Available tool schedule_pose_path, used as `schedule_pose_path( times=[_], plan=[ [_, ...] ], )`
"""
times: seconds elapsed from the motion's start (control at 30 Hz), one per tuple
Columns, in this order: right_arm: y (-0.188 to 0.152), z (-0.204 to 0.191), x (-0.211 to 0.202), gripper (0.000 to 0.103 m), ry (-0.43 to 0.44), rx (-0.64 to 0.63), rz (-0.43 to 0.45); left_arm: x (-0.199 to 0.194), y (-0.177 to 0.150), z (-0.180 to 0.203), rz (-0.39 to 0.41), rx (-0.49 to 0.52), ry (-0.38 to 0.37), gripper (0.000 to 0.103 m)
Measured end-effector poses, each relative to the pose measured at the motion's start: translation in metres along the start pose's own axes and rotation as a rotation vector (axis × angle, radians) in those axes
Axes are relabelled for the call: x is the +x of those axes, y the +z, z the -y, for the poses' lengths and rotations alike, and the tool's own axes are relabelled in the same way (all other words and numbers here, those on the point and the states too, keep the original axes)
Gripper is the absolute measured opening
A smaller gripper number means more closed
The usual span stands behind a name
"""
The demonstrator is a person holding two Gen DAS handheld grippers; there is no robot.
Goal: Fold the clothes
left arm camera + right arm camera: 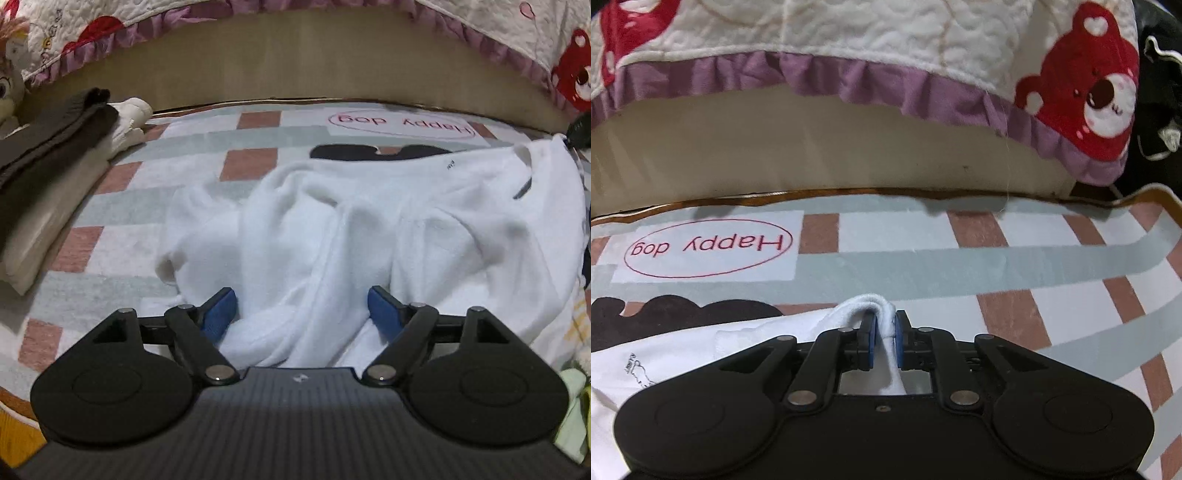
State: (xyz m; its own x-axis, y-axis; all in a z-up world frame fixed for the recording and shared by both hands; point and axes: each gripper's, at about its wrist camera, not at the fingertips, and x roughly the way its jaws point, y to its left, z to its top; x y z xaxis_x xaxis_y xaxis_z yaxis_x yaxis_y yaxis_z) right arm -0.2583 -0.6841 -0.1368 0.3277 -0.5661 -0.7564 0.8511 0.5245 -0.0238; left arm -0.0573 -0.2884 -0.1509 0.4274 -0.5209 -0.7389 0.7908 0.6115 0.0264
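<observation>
One white garment (369,229) lies rumpled on a checked mat (122,229) of pale grey, white and brick-red squares, just in front of a bed whose quilt (886,44) with red bears and a purple frill hangs over the side. In the left wrist view the garment's long axis runs across the picture: its neckline sits at the far right, and the bunched body trails toward the left, where a loose end lies on the mat. Deep folds run from the far edge toward the camera.

The left gripper (302,314) stands with its jaws wide apart; a thick fold of the white cloth rises between the blue pads (218,314), and they do not press it. The right gripper (885,339) has its jaws nearly together, with a narrow ribbed edge of the garment between them, looping up over the fingertips; the pads touch the cloth on both sides.

In the right wrist view the garment spreads to the left of the gripper, with a small dark line print on it. A red oval reading "Happy dog" (708,246) is printed on the mat beyond it. At the left of the left wrist view, folded dark clothes (48,136) are stacked on the mat.
</observation>
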Motion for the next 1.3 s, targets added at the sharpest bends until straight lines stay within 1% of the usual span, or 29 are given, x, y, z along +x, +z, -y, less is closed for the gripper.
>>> schedule_pose_path(
  times=[0.03, 0.07, 0.1, 0.17, 0.23, 0.3, 0.37, 0.4, 0.43, 0.47, 0.5, 0.53, 0.57, 0.6, 0.63, 0.67, 0.73, 0.77, 0.83, 0.87, 0.93, 0.97, 1.0, 1.03, 1.07, 1.1, 1.17, 1.2, 1.3],
  plan=[
    [0.0, 0.001, 0.001, 0.014, 0.001, 0.008, 0.0, -0.003, 0.001, 0.001, 0.013, 0.008, 0.001, 0.073],
    [0.0, 0.003, 0.002, 0.014, 0.002, 0.015, 0.001, -0.006, 0.002, 0.001, 0.031, 0.019, 0.004, 0.061],
    [0.0, 0.005, 0.004, 0.014, 0.0, 0.022, 0.0, -0.01, 0.003, 0.001, 0.049, 0.03, 0.022, 0.056],
    [0.0, 0.009, 0.01, 0.014, -0.006, 0.046, -0.01, -0.022, 0.005, 0.006, 0.113, 0.067, 0.137, 0.055],
    [-0.001, 0.018, 0.018, 0.014, 0.001, 0.108, -0.044, -0.034, 0.006, 0.01, 0.178, 0.123, 0.251, 0.037],
    [-0.003, 0.027, 0.026, 0.015, 0.01, 0.177, -0.083, -0.043, 0.008, 0.01, 0.224, 0.151, 0.334, 0.0],
    [-0.004, 0.036, 0.027, 0.021, 0.031, 0.246, -0.109, -0.05, 0.01, 0.001, 0.239, 0.113, 0.344, 0.0],
    [-0.004, 0.039, 0.025, 0.022, 0.044, 0.276, -0.115, -0.052, 0.01, -0.007, 0.228, 0.07, 0.308, 0.0],
    [-0.003, 0.041, 0.022, 0.023, 0.058, 0.297, -0.112, -0.054, 0.011, -0.016, 0.215, 0.023, 0.266, 0.0],
    [-0.003, 0.042, 0.015, 0.028, 0.068, 0.31, -0.099, -0.058, 0.011, -0.024, 0.203, -0.024, 0.192, 0.001],
    [-0.002, 0.041, 0.008, 0.036, 0.06, 0.302, -0.079, -0.062, 0.011, -0.029, 0.202, -0.058, 0.126, 0.004],
    [0.0, 0.034, -0.001, 0.042, 0.011, 0.251, -0.049, -0.066, 0.011, -0.032, 0.212, -0.091, 0.053, 0.005],
    [0.001, 0.024, -0.012, 0.054, -0.06, 0.171, -0.012, -0.068, 0.012, -0.033, 0.22, -0.11, -0.015, 0.012],
    [0.002, 0.014, -0.021, 0.057, -0.112, 0.095, 0.024, -0.071, 0.013, -0.03, 0.231, -0.115, -0.088, 0.028],
    [0.001, 0.007, -0.029, 0.057, -0.119, 0.039, 0.051, -0.07, 0.014, -0.027, 0.239, -0.108, -0.132, 0.041],
    [0.0, 0.004, -0.034, 0.057, -0.069, 0.031, 0.055, -0.07, 0.014, -0.021, 0.243, -0.088, -0.169, 0.063],
    [-0.003, 0.003, -0.039, 0.058, 0.089, 0.076, 0.033, -0.069, 0.01, -0.009, 0.243, -0.04, -0.214, 0.067],
    [-0.005, 0.004, -0.039, 0.058, 0.163, 0.107, 0.014, -0.062, 0.008, -0.003, 0.218, -0.013, -0.213, 0.071],
    [-0.006, 0.007, -0.033, 0.058, 0.228, 0.151, -0.02, -0.048, 0.004, 0.009, 0.162, 0.041, -0.202, 0.075],
    [-0.006, 0.007, -0.03, 0.058, 0.23, 0.156, -0.028, -0.04, 0.002, 0.016, 0.134, 0.068, -0.197, 0.075],
    [-0.006, 0.007, -0.024, 0.058, 0.234, 0.161, -0.042, -0.026, -0.003, 0.025, 0.098, 0.13, -0.108, 0.075],
    [-0.006, 0.006, -0.021, 0.058, 0.239, 0.157, -0.049, -0.025, -0.005, 0.029, 0.112, 0.159, -0.08, 0.074],
    [-0.006, 0.004, -0.018, 0.058, 0.249, 0.153, -0.059, -0.028, -0.006, 0.032, 0.143, 0.183, -0.068, 0.066],
    [-0.006, 0.002, -0.014, 0.058, 0.262, 0.149, -0.068, -0.032, -0.007, 0.036, 0.179, 0.224, -0.052, 0.056],
    [-0.006, -0.001, -0.012, 0.058, 0.275, 0.139, -0.078, -0.036, -0.008, 0.041, 0.217, 0.267, -0.035, 0.018],
    [-0.007, -0.006, -0.009, 0.059, 0.285, 0.124, -0.088, -0.039, -0.008, 0.047, 0.235, 0.313, 0.02, 0.001],
    [-0.007, -0.017, -0.006, 0.06, 0.3, 0.066, -0.109, -0.044, -0.009, 0.056, 0.29, 0.393, 0.146, 0.001],
    [-0.007, -0.022, -0.004, 0.06, 0.312, 0.028, -0.123, -0.051, -0.007, 0.055, 0.326, 0.4, 0.198, 0.001],
    [-0.012, -0.038, -0.004, 0.06, 0.316, -0.056, -0.137, -0.068, 0.01, 0.032, 0.391, 0.251, 0.246, 0.001]
  ],
)
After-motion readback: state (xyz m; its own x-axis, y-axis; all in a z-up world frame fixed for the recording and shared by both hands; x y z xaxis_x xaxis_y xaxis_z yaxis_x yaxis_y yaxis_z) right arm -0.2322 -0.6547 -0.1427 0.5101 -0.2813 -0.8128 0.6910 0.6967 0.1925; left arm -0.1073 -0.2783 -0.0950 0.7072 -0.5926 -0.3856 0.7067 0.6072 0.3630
